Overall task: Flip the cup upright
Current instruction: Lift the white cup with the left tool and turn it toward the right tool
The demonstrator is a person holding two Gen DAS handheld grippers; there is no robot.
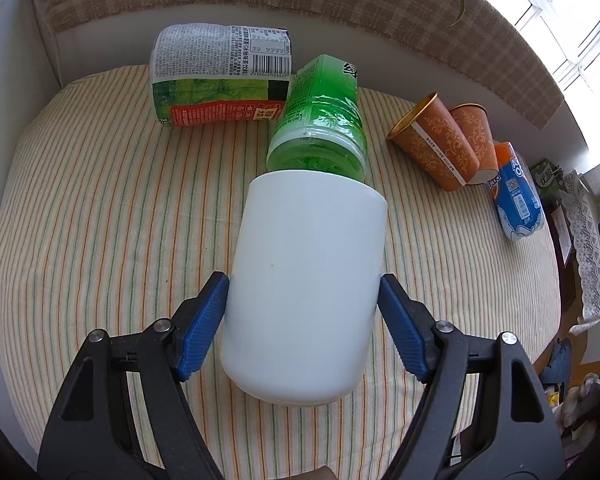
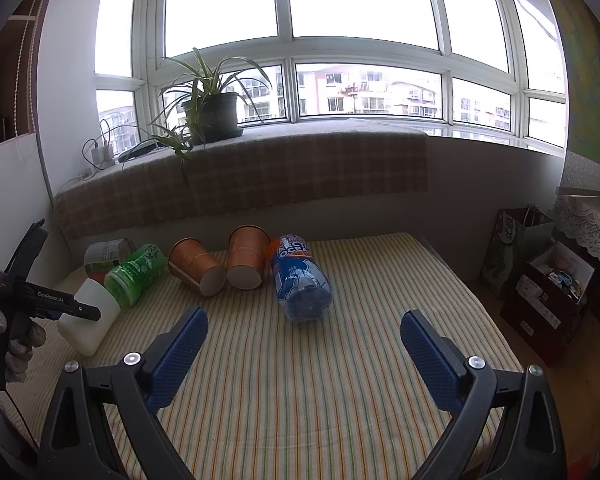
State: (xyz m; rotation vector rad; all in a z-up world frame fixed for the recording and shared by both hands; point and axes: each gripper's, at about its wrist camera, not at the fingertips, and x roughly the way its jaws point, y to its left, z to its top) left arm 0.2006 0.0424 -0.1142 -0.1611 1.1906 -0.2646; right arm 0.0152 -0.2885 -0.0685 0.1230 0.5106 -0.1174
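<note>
Fingers (image 1: 206, 322) of the left gripper (image 1: 304, 292) clamp the white cup (image 1: 304, 280), lying on its side on the striped bench cover (image 1: 100, 220), touching a green bottle (image 1: 324, 120). Right wrist view: right gripper (image 2: 302, 326) fingers spread wide, holding nothing; cup (image 2: 90, 320) far left, beside paper cups (image 2: 196, 266).

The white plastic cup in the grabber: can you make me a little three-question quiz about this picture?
1. True or false: the left gripper holds the white plastic cup between its blue pads.
2. How many orange paper cups lie on the striped cloth? A) one B) two C) four
3. Fill in: the right gripper is ____.

Key: 1 true; 2 B; 3 open.
</note>
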